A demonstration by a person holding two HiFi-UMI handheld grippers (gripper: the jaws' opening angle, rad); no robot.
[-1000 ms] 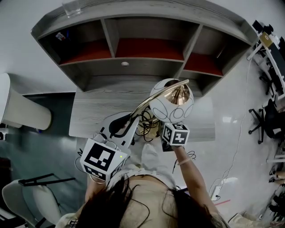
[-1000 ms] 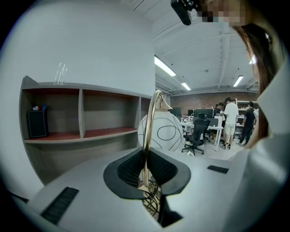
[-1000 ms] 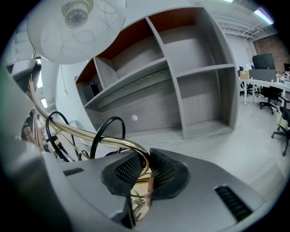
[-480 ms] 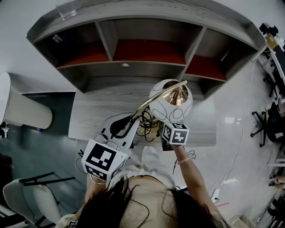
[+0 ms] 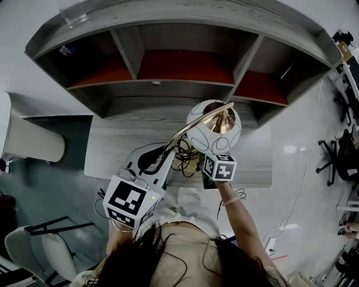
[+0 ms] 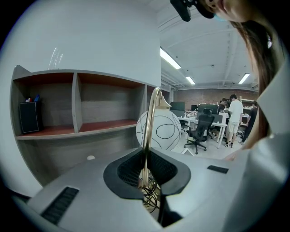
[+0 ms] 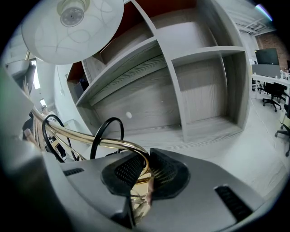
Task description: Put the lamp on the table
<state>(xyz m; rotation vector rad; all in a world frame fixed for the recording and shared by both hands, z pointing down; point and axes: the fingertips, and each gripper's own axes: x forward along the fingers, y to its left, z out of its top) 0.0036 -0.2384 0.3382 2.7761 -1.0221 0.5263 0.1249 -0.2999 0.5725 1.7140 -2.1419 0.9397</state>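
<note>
Jaws on your left gripper point(image 6: 146, 165) and right gripper point(image 7: 144, 174) pinch the lamp point(image 5: 214, 126) over the worktop point(image 5: 118, 151); you should probably lower it next.

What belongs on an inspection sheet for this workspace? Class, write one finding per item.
Surface: grey wood table.
Job's things: lamp, white globe shade, gold stem, held over the table, not yet set down.
Clutter: nothing seen on the table; a glass stands on top of the shelf unit.
Grippers: left gripper and right gripper both shut on the lamp's stem.
Cables: black cable loops beside the stem.
Surroundings: office chairs at the right.
</note>
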